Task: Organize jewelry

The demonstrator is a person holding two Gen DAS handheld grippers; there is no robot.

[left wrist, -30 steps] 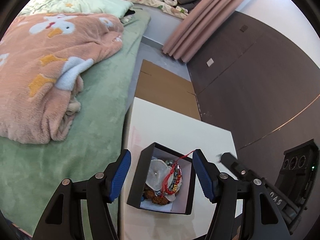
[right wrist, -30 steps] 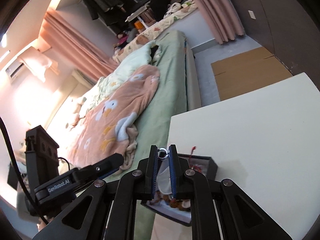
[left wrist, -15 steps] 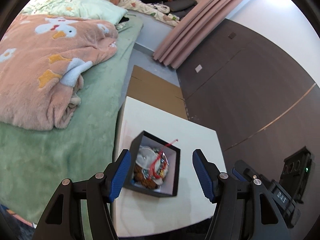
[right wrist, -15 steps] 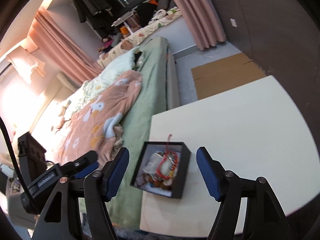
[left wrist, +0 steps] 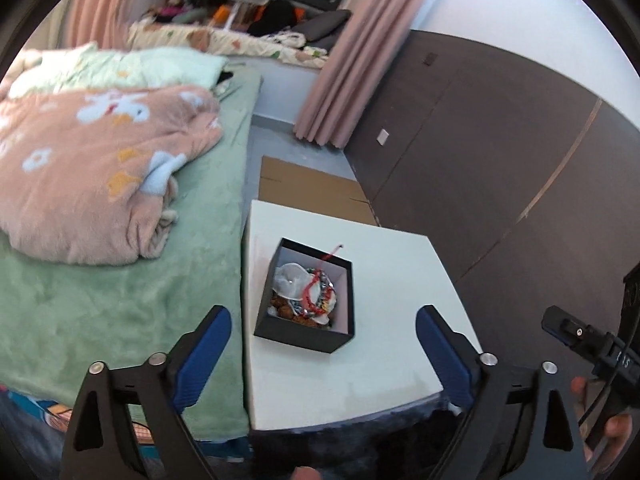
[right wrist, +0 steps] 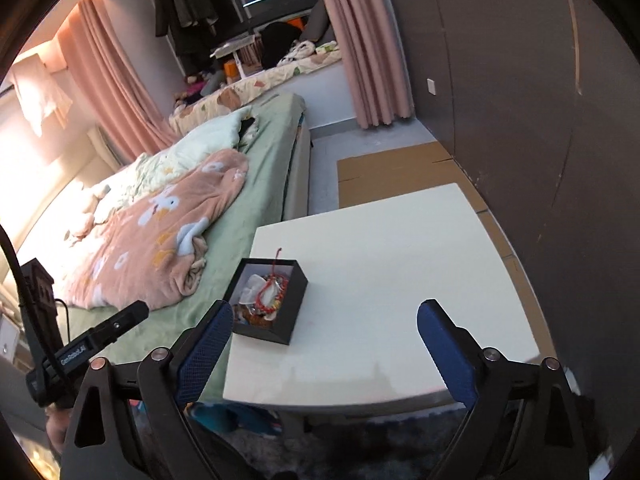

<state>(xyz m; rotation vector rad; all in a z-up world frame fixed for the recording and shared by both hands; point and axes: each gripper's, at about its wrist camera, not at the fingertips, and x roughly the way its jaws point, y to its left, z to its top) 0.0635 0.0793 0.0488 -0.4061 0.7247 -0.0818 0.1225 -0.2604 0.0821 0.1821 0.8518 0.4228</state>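
Observation:
A black open box (left wrist: 301, 332) stands near the left edge of a white table (left wrist: 380, 376). It holds a pile of jewelry (left wrist: 306, 294): a red bead bracelet, a red cord sticking up, a pale pouch and brown beads. The box also shows in the right wrist view (right wrist: 294, 312) with the jewelry (right wrist: 266, 298) inside. My left gripper (left wrist: 324, 354) is open and empty, held back above the table's near edge. My right gripper (right wrist: 325, 350) is open and empty, also back from the box and high above the table (right wrist: 400, 280).
A bed with a green sheet (left wrist: 120, 300) and a peach blanket (left wrist: 92, 168) runs along the table's left side. Flat cardboard (left wrist: 308, 192) lies on the floor beyond the table. A dark wall (left wrist: 500, 152) stands to the right. A dark rug (right wrist: 380, 440) lies below the near edge.
My right gripper, shut over the box a second ago, has opened. Both grippers have pulled back and up from the box, so it looks smaller and farther.

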